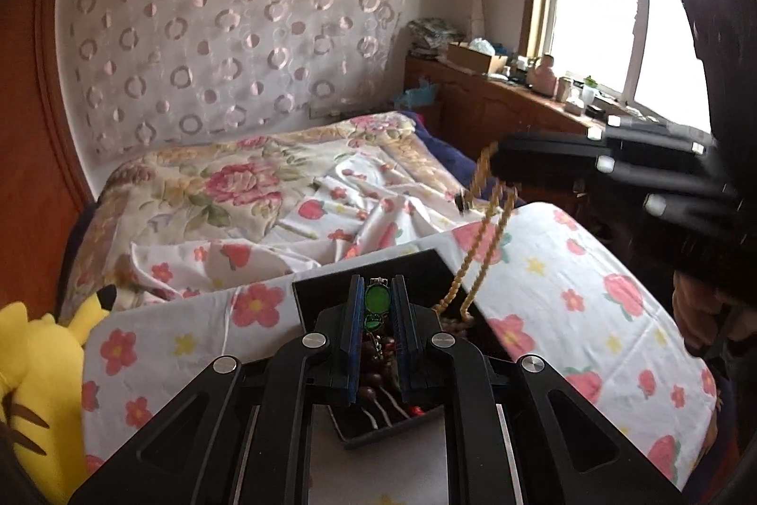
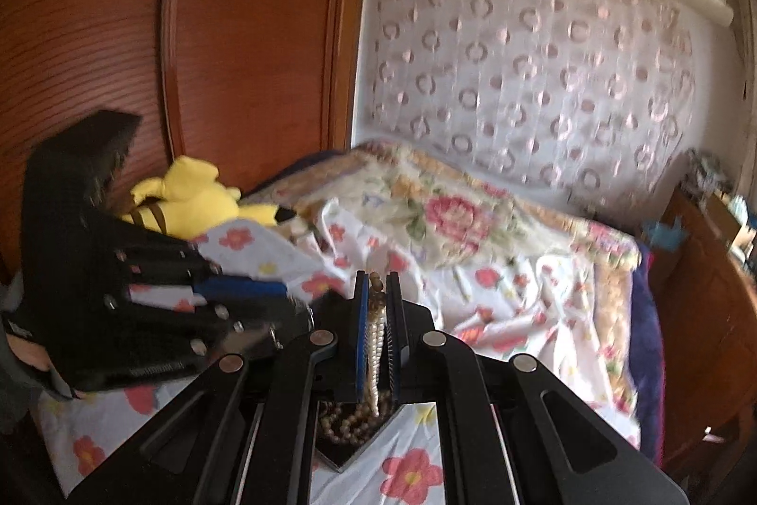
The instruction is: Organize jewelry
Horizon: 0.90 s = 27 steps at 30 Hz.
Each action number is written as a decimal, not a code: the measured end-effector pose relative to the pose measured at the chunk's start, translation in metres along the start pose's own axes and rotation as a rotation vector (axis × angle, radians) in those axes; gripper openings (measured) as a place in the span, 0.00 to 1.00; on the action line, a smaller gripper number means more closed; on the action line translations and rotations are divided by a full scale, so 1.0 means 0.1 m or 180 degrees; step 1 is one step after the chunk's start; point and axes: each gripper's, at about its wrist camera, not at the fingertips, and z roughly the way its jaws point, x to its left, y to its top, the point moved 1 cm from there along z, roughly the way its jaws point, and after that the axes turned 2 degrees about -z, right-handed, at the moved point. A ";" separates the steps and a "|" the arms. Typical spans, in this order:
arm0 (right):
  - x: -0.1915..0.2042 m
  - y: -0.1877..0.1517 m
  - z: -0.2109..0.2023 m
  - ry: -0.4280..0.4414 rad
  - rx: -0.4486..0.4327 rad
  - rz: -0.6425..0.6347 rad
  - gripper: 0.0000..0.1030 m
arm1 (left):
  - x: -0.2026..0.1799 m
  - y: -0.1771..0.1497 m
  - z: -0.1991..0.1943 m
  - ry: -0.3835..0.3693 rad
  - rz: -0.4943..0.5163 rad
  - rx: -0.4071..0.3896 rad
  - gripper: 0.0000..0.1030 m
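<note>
My left gripper (image 1: 377, 285) is shut on a piece with green oval stones (image 1: 377, 300), held just above a black tray (image 1: 326, 296). Dark red beads (image 1: 366, 351) and other strands lie in that tray. My right gripper (image 1: 494, 163) comes in from the right, shut on a beige bead necklace (image 1: 487, 230) whose loop hangs down into the tray. In the right wrist view the right gripper (image 2: 377, 279) pinches the same necklace (image 2: 376, 330), with its lower beads coiled in the tray (image 2: 333, 455). The left gripper (image 2: 303, 308) is blurred at the left.
The tray rests on a board covered with a flowered cloth (image 1: 558, 282). A yellow plush toy (image 1: 38, 386) lies at its left. Behind is a bed with a floral quilt (image 1: 227, 183). A cluttered wooden cabinet (image 1: 511, 98) stands under the window, and a wooden wardrobe (image 2: 213, 31) is at the left.
</note>
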 end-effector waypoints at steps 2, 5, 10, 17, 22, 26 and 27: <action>-0.04 -0.11 0.16 0.0036 0.0121 0.0077 0.08 | 0.06 -0.03 0.09 0.0014 -0.0032 0.0043 0.10; -0.08 -0.25 0.35 0.0100 0.0273 0.0200 0.08 | 0.11 -0.09 0.19 0.0030 -0.0075 0.0090 0.10; -0.03 -0.43 0.48 0.0116 0.0415 0.0318 0.24 | 0.13 -0.16 0.23 0.0122 -0.0095 0.0132 0.29; 0.09 -0.53 0.22 0.0046 0.0293 0.0414 0.33 | 0.08 -0.29 0.05 0.0256 -0.0127 0.0043 0.62; 0.18 -0.62 -0.08 -0.0117 0.0159 0.0456 0.48 | 0.01 -0.39 -0.20 0.0347 -0.0108 -0.0077 0.84; 0.27 -0.75 -0.29 -0.0353 0.0057 0.0522 0.75 | -0.05 -0.49 -0.40 0.0537 -0.0131 -0.0160 0.93; 0.30 -0.78 -0.34 -0.0437 0.0026 0.0535 0.83 | -0.06 -0.53 -0.45 0.0570 -0.0138 -0.0171 0.93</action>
